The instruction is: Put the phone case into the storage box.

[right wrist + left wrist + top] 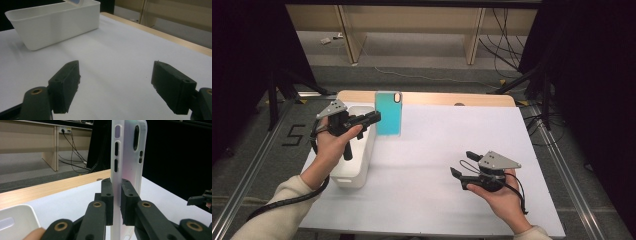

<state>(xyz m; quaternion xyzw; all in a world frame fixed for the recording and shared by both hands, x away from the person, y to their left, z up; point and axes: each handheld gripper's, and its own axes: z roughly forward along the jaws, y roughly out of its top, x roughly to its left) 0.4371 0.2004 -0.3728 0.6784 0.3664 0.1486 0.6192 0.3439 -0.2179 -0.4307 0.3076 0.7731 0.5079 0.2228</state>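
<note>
A teal phone case (388,113) with a camera cutout near its top is held upright above the table's far left part. My left gripper (376,118) is shut on its left edge. In the left gripper view the case (127,157) looks frosted white and stands edge-on between the two black pads (107,195), with its button slots facing the camera. My right gripper (462,168) hovers over the near right part of the white table (437,150), jaws wide apart with nothing between them. In the right gripper view my right gripper (116,86) looks across bare table toward the bin.
A white rectangular bin (357,150) stands along the table's left side, just under my left hand; the bin (55,22) lies far left in the right gripper view. A wooden strip (437,98) runs along the far edge. Cables lie on the floor beyond.
</note>
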